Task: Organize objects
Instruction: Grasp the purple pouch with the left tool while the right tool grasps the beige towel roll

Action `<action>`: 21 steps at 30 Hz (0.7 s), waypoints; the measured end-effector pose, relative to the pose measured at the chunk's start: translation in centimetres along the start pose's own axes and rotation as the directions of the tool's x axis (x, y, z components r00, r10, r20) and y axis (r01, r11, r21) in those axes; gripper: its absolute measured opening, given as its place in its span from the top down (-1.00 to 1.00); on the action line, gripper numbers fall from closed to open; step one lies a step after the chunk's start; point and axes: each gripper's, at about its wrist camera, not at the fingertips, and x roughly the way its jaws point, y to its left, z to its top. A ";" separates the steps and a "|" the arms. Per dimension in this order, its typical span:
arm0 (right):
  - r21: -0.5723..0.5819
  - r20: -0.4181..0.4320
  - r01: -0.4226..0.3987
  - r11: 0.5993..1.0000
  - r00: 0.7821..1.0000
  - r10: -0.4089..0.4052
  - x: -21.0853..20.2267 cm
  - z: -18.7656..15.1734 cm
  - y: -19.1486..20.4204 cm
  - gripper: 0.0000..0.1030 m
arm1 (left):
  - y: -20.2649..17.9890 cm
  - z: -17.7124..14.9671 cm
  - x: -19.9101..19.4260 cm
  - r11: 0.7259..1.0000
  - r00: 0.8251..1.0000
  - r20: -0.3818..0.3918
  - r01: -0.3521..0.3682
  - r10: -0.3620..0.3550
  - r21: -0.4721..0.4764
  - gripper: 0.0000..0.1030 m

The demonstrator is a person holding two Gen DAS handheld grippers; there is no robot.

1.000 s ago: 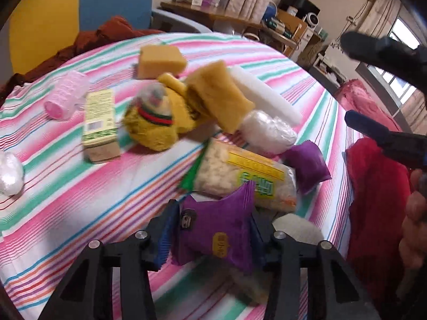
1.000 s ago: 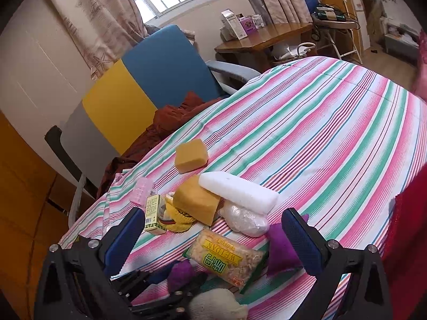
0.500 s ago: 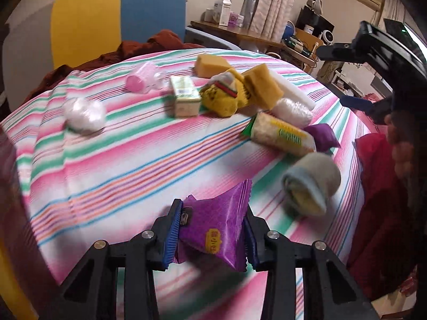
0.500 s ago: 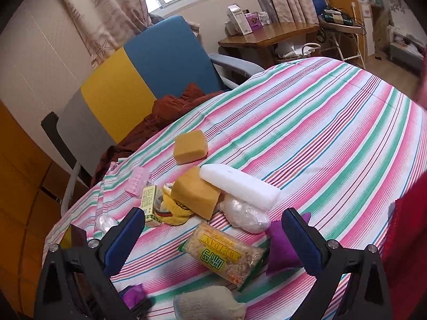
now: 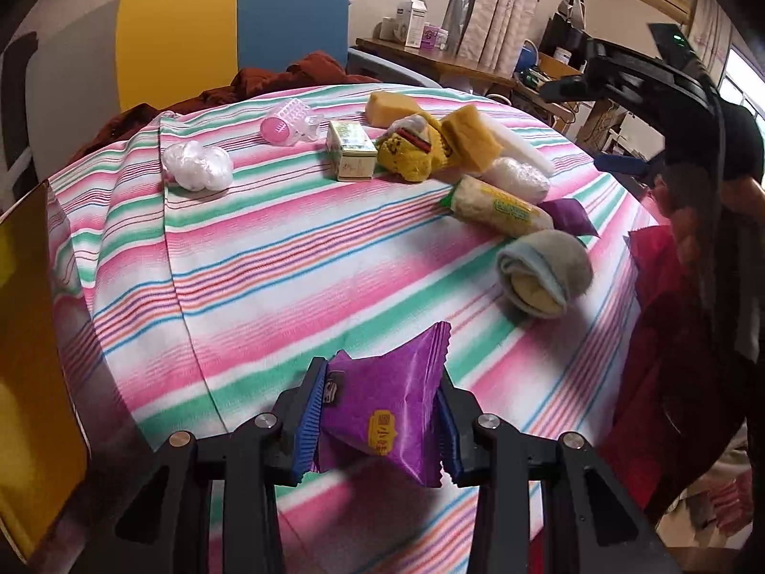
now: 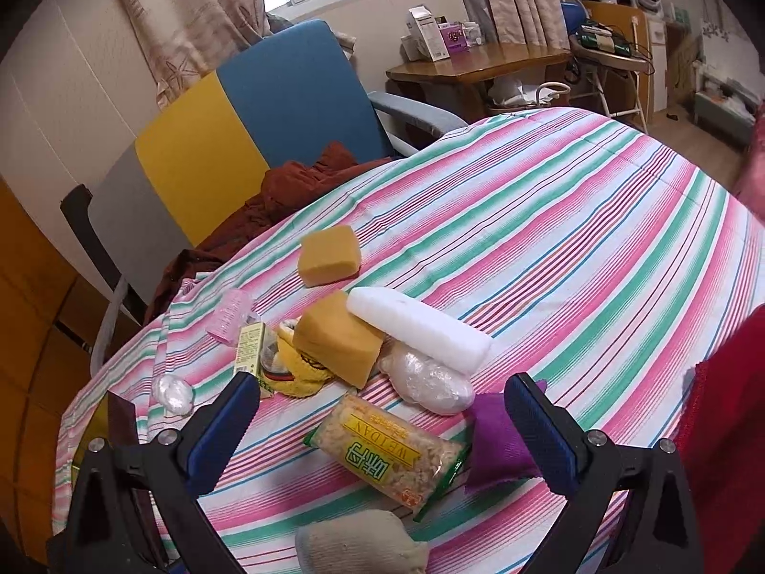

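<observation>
Left gripper [image 5: 377,423] clamps a purple snack packet [image 5: 382,411] between its blue pads, packet lifted above the near edge of the striped tablecloth [image 5: 287,258]. Right gripper [image 6: 382,425] has jaws wide apart, nothing between them, hovering over the pile.

Pile on the cloth (left wrist view): rolled grey sock [image 5: 545,270] lies alone nearest the held packet. Behind it a noodle packet [image 5: 497,205] with green-yellow label, touching a second purple packet [image 5: 569,217] on its right. A clear plastic wad [image 5: 516,179] sits just behind those, against a white foam block [image 5: 521,148]. Yellow sponge [image 5: 471,138] leans tilted on a yellow knit toy [image 5: 411,155]; a green-yellow carton [image 5: 351,150] stands just beside the toy. Second yellow sponge [image 5: 394,107] lies apart, farther back. Pink hair roller [image 5: 284,122] is near the back left, and another white plastic wad [image 5: 196,165] is well apart at left.

In the right wrist view the noodle packet [image 6: 387,454] lies between the open fingers (label reads upside down). A blue-yellow chair [image 5: 229,33] with a rust-red cloth [image 5: 287,79] stands behind the table.
</observation>
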 end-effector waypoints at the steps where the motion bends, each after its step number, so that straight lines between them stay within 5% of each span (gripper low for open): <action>1: 0.000 0.001 0.002 1.000 1.000 -0.002 0.0 0.0 0.0 -0.99 | -0.1 -0.2 -0.2 1.000 1.000 0.002 0.003 -0.003 0.003 0.21; 9: -0.001 -0.011 0.014 1.000 1.000 -0.014 0.1 -0.2 0.1 -0.99 | -0.5 -0.9 -1.6 1.000 0.999 0.037 -0.006 0.005 0.021 0.21; 15: 0.039 -0.101 -0.064 0.997 0.993 0.068 -0.5 0.0 -1.0 -0.99 | -0.6 -0.8 -3.7 0.999 0.995 0.099 -0.004 0.001 0.032 0.21; 21: 0.032 -0.131 0.027 0.999 0.991 -0.023 -2.6 1.1 -3.6 -0.99 | -0.8 -0.8 -4.5 0.999 0.993 0.120 0.016 -0.021 0.037 0.21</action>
